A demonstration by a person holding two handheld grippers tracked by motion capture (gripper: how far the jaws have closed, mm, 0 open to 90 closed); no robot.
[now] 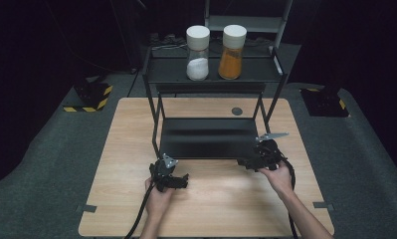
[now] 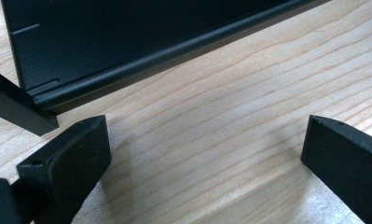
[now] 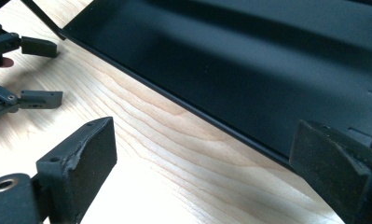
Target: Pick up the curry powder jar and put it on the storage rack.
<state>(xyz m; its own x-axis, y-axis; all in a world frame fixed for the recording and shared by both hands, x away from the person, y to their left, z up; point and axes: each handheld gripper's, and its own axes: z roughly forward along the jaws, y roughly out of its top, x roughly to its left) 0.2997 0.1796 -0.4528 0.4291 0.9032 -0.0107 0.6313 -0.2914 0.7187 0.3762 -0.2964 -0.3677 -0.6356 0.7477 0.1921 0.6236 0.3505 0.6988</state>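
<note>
A black two-tier metal rack (image 1: 211,72) stands at the back of the wooden table (image 1: 221,199). On its top shelf are a jar of white powder (image 1: 198,53) and a jar of orange powder (image 1: 233,52), both with white lids. My left gripper (image 1: 184,180) rests low over the table near the lower shelf's front left corner (image 2: 39,91), jaws wide apart and empty. My right gripper (image 1: 243,163) hovers at the lower shelf's front right edge (image 3: 211,119), open with nothing between its pads. The left gripper (image 3: 44,74) also appears at the far left of the right gripper view.
The rack's lower shelf (image 1: 208,137) is a bare black tray just above the table. A small round grommet (image 1: 237,111) sits in the tabletop behind it. Yellow-and-black striped bases (image 1: 89,97) stand on the grey floor to either side.
</note>
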